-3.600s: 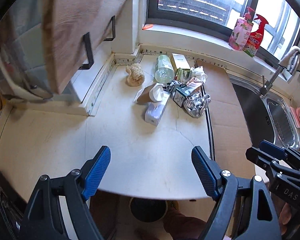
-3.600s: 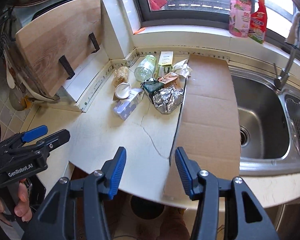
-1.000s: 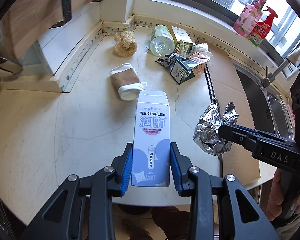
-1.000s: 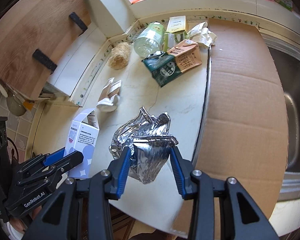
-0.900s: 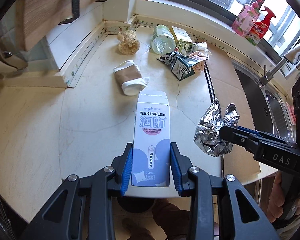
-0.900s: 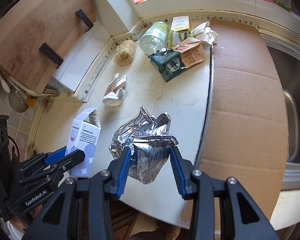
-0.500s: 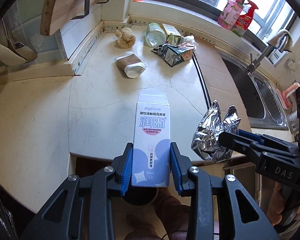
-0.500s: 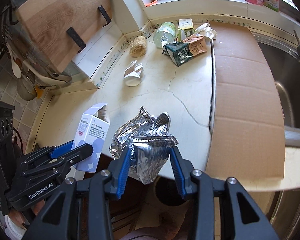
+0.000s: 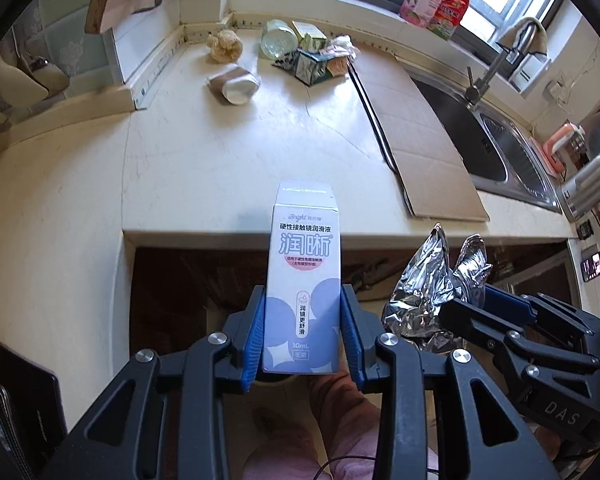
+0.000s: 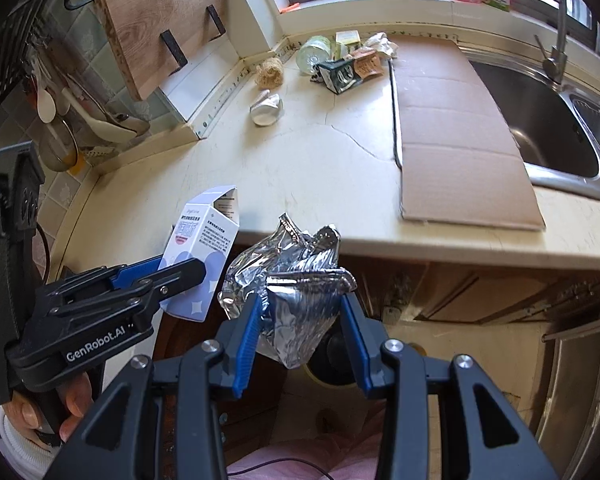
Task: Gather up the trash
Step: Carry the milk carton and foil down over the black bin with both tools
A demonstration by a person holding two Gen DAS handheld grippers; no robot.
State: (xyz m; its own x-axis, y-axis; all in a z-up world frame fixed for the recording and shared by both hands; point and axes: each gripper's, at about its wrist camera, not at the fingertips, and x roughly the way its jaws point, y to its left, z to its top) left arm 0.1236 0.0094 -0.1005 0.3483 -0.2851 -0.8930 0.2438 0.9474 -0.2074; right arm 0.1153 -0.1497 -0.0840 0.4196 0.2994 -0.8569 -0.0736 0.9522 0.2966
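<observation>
My left gripper [image 9: 303, 332] is shut on a white and blue carton box [image 9: 305, 276], held upright off the counter's front edge; it also shows in the right wrist view [image 10: 200, 256]. My right gripper [image 10: 300, 324] is shut on a crumpled silver foil bag [image 10: 296, 280], also seen in the left wrist view [image 9: 432, 288]. A dark bin [image 10: 334, 364] sits on the floor just below the foil. More trash lies at the back of the counter: a paper cup [image 9: 234, 84], a dark green pouch [image 9: 308, 66], a clear bottle [image 9: 278, 38].
A flat cardboard sheet [image 10: 452, 120] covers the counter's right part beside the steel sink [image 10: 548, 120]. A loofah [image 9: 224, 46] lies near the back wall. A wooden cutting board [image 10: 156, 12] leans at the left. Cabinet fronts [image 10: 480, 292] stand below the counter.
Both grippers have pulled back and down off the counter with the carton and the foil bag held. The counter edge is now ahead and the floor bin shows below the foil.
</observation>
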